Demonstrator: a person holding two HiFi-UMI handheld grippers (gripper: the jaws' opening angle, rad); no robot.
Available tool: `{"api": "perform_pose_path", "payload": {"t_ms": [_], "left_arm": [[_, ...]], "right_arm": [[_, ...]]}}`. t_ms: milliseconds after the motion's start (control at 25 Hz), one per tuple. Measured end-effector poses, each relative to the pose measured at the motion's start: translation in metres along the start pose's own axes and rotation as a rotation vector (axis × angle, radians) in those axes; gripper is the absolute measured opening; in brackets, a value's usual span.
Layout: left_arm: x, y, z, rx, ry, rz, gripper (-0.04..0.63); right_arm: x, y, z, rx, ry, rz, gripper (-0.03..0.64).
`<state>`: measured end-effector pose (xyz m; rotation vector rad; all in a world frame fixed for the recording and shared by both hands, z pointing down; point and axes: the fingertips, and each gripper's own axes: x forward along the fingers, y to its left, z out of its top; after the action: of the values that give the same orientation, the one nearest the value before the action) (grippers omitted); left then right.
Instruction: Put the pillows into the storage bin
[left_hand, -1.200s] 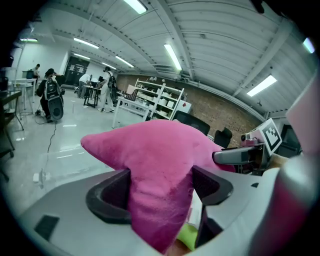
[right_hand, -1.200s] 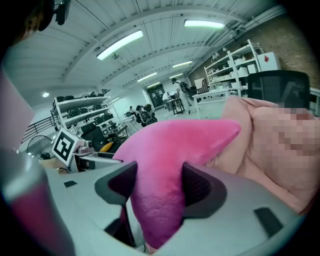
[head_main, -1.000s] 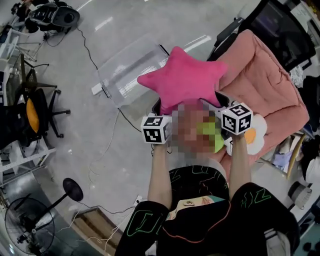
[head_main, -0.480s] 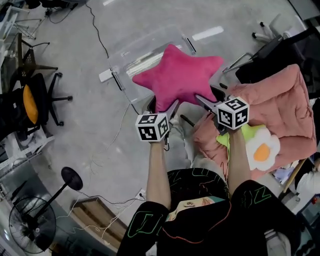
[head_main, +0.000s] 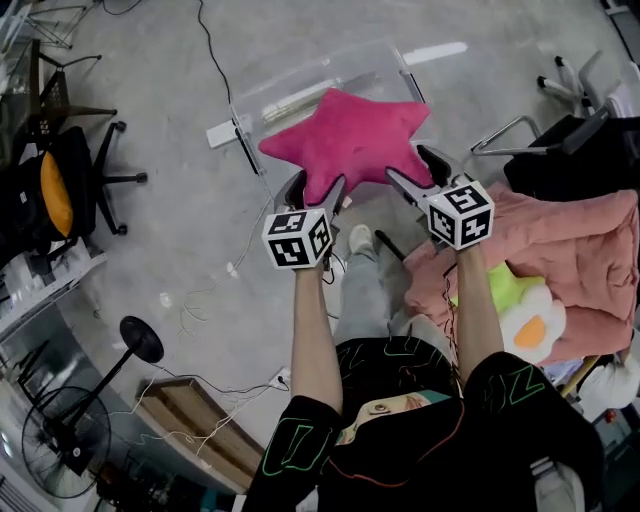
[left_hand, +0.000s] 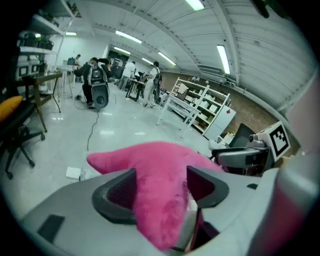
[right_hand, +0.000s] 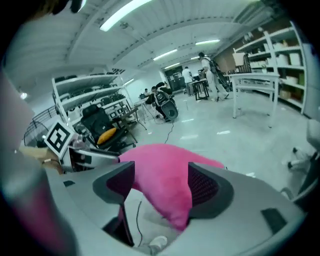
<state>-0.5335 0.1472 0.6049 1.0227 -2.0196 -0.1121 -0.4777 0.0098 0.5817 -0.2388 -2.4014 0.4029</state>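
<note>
Head view: the pink star pillow (head_main: 350, 140) hangs over the near rim of the clear storage bin (head_main: 300, 92), its far points above the bin's open top. Bare floor (head_main: 190, 240) lies wide open left of the bin, and a black cable (head_main: 207, 45) runs up to its left corner. The left gripper (head_main: 314, 188) has just been closing, its pads pressing one near arm of the star. The right gripper (head_main: 418, 170) has just been opening a touch. It stands wide, with the other arm between its pads and touching both at the tips.
</note>
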Motion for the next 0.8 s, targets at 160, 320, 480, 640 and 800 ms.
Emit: {"api": "perform_pose_path", "payload": {"t_ms": [160, 320, 480, 640, 800], "left_arm": [[0.003, 0.010, 0.029, 0.034, -0.039, 0.001, 0.248], [0.009, -0.004, 0.029, 0.005, -0.045, -0.027, 0.126], [0.024, -0.049, 0.023, -0.020, -0.034, -0.148, -0.008], [0.036, -0.100, 0.009, 0.044, 0.012, -0.265, -0.006], [0.042, -0.163, -0.005, 0.122, 0.054, -0.367, -0.006]], "right_arm": [[0.012, 0.001, 0.004, -0.032, 0.039, -0.020, 0.314], [-0.008, -0.015, -0.008, 0.017, 0.033, -0.067, 0.205], [-0.045, -0.052, -0.017, 0.080, 0.004, -0.180, 0.105], [-0.093, -0.076, -0.028, 0.141, -0.047, -0.300, 0.018], [-0.155, -0.087, -0.048, 0.199, -0.097, -0.378, 0.003]]}}
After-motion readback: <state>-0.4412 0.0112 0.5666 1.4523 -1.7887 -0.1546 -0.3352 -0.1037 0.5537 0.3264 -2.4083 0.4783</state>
